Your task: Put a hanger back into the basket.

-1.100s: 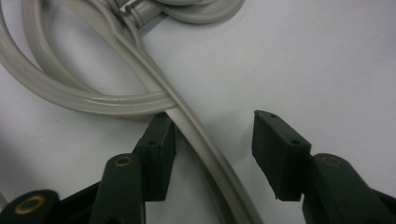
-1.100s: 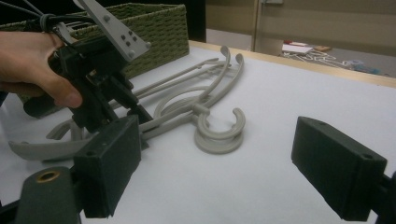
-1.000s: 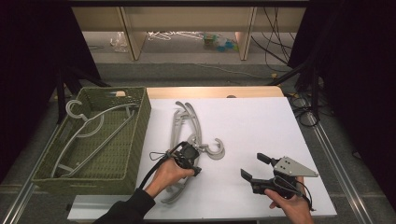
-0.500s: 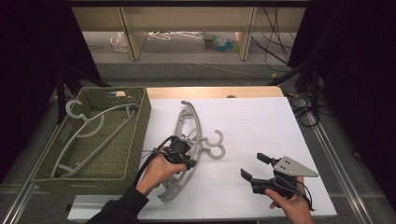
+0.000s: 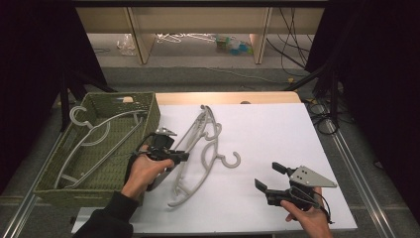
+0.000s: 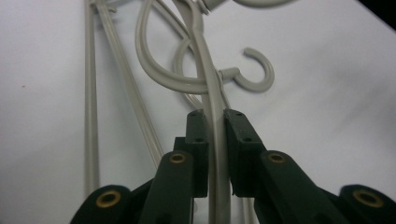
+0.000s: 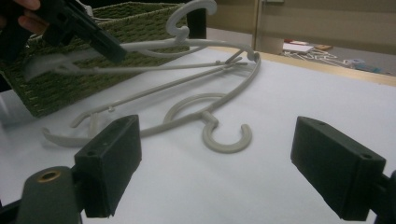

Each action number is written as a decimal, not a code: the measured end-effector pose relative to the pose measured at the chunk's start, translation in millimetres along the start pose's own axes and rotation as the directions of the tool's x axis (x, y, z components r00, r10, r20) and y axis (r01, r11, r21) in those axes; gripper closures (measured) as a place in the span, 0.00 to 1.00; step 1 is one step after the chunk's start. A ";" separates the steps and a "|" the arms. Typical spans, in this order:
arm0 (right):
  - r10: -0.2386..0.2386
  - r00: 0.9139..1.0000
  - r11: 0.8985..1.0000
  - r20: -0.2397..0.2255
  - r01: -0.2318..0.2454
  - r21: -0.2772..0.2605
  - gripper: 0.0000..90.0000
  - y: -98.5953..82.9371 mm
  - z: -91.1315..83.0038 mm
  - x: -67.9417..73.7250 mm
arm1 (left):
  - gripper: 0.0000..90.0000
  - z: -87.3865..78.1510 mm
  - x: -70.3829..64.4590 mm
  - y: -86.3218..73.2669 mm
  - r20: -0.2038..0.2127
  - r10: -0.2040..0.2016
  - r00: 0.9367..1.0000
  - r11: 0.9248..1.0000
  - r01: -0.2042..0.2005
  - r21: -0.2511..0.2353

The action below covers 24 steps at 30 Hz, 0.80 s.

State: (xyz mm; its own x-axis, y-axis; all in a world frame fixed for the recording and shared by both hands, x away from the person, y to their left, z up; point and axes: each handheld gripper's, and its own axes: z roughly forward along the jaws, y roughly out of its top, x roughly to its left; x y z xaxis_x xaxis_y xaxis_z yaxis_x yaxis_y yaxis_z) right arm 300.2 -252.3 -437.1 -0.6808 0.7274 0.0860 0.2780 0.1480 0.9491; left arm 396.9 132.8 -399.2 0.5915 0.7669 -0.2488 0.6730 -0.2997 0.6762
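The white desk (image 5: 277, 144) carries a woven basket (image 5: 148, 111) at its left edge. Just right of it, the left tool (image 5: 171, 153) is clamped on a grey hanger (image 5: 195, 130), its long axis running near-to-far. The right tool (image 5: 270, 178) waits apart, well right.

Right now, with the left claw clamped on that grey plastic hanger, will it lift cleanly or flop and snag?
The thin grey plastic hanger probably lifts light and fairly stiff. Held off-centre by the left claw, it may swing. It overlaps a second hanger, so it could snag.

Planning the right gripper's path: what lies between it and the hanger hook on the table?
Only bare white table separates the open right gripper from the hook, in its own view.
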 end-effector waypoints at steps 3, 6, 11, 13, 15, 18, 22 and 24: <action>0.001 1.000 1.000 -0.003 -0.001 0.000 0.19 -0.3 -0.1 0.4 | 0.90 -5.5 1.8 1.2 -0.022 0.004 1.000 1.000 -0.004 -0.026; 0.003 1.000 1.000 -0.005 -0.003 0.000 0.19 -0.3 0.3 0.2 | 0.90 -9.7 4.7 2.7 -0.025 0.001 1.000 0.999 -0.002 -0.040; 0.002 1.000 1.000 -0.006 -0.002 0.000 0.19 -0.3 0.6 0.3 | 0.90 -16.9 7.8 5.0 -0.015 -0.018 1.000 0.996 0.017 -0.083; 0.001 1.000 1.000 -0.007 -0.001 0.000 0.19 -0.4 0.4 0.5 | 0.90 -24.3 11.4 8.1 -0.008 -0.033 0.999 0.993 0.032 -0.112; -0.001 1.000 1.000 -0.005 0.001 -0.001 0.19 0.0 0.4 0.1 | 0.90 -27.9 14.0 8.9 0.012 -0.045 0.999 0.991 0.046 -0.123; 0.017 1.000 1.000 -0.005 -0.017 0.019 0.19 -0.2 -0.9 0.9 | 0.90 -39.6 19.9 11.6 0.043 -0.084 0.996 0.978 0.091 -0.186; 0.012 1.000 1.000 -0.006 -0.012 0.015 0.19 0.1 -0.4 0.7 | 0.90 -52.4 21.9 15.9 0.066 -0.086 0.994 0.969 0.099 -0.228; -0.006 1.000 0.999 0.009 0.006 0.051 0.19 0.8 -3.1 0.1 | 0.90 -62.3 22.0 19.4 0.050 -0.071 0.996 0.965 0.081 -0.250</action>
State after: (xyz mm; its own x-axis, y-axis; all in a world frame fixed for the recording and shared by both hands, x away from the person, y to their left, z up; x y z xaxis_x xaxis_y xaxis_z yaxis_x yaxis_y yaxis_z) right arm 298.2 -254.3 -435.4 -0.6763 0.7326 0.0773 0.3083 0.1862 0.9329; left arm 395.3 179.2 -348.4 0.5638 0.7570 -0.3304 0.5864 -0.0852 0.8055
